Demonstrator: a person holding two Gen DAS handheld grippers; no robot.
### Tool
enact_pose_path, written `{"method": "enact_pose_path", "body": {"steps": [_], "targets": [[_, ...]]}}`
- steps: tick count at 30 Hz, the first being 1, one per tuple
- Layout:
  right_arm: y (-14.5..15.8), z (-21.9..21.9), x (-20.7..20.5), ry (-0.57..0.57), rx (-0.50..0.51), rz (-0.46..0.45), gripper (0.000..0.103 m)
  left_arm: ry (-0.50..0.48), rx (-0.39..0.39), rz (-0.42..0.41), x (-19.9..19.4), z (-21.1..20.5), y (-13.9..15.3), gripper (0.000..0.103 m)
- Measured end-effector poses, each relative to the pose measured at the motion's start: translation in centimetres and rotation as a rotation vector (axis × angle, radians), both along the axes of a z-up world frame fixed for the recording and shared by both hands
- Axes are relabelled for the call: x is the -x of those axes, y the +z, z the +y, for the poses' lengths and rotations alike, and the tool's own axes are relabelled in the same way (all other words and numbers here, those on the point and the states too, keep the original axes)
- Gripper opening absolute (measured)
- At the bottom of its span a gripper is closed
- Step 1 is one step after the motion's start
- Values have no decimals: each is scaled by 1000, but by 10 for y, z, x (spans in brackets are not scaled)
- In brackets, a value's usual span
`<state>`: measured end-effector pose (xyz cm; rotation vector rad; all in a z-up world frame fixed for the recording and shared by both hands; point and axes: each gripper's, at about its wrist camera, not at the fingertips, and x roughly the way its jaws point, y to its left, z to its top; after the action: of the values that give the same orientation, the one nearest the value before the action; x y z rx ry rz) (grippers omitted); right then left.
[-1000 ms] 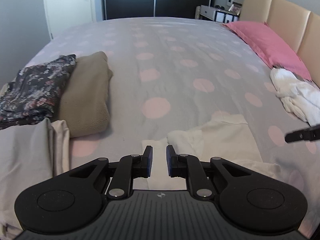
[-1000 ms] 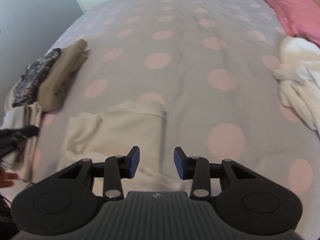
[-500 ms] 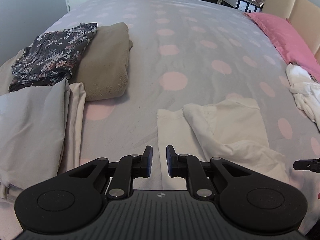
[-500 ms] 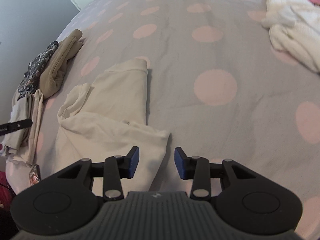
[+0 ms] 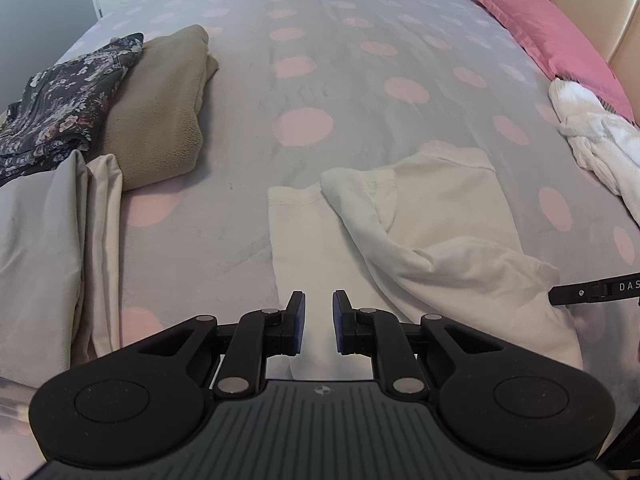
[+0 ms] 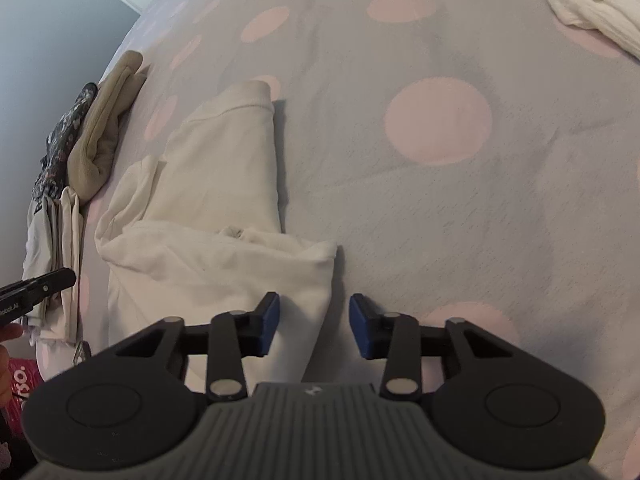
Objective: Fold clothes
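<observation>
- Two black grippers with blue pads — left gripper (image 5: 319, 322) and right gripper (image 6: 314, 326) — both released, jaws apart, gripping nothing.
- One cream cotton sweatshirt (image 5: 432, 236), partly folded, lies on the grey bedspread with pink dots (image 5: 320, 92), under both grippers.
- Left of it: four folded garments — pale grey cloth (image 5: 40, 248), beige cloth (image 5: 102, 216), tan fleece (image 5: 160, 108), dark floral fabric (image 5: 68, 92).
- Far right: one crumpled white knit (image 5: 592, 136), one pink pillow (image 5: 548, 36).
</observation>
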<state>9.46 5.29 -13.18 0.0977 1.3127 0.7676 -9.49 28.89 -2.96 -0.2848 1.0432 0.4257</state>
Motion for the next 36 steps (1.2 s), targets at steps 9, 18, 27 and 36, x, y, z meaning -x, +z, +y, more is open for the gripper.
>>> {"method": "enact_pose_path", "body": {"steps": [9,18,27,36], "targets": [[67,4,47,169,-268,-140,4,2,59,-36,5,2,11,12],[92,42,141,510,-367,-226,4,17,178,-110,14,10,30,12],[75,68,207,714,-300,-295,10,-27,155,-64,13,0,23,13],[70,66,196,641,-195,-333,25,-73,142,-37,10,-11,18,15]]}}
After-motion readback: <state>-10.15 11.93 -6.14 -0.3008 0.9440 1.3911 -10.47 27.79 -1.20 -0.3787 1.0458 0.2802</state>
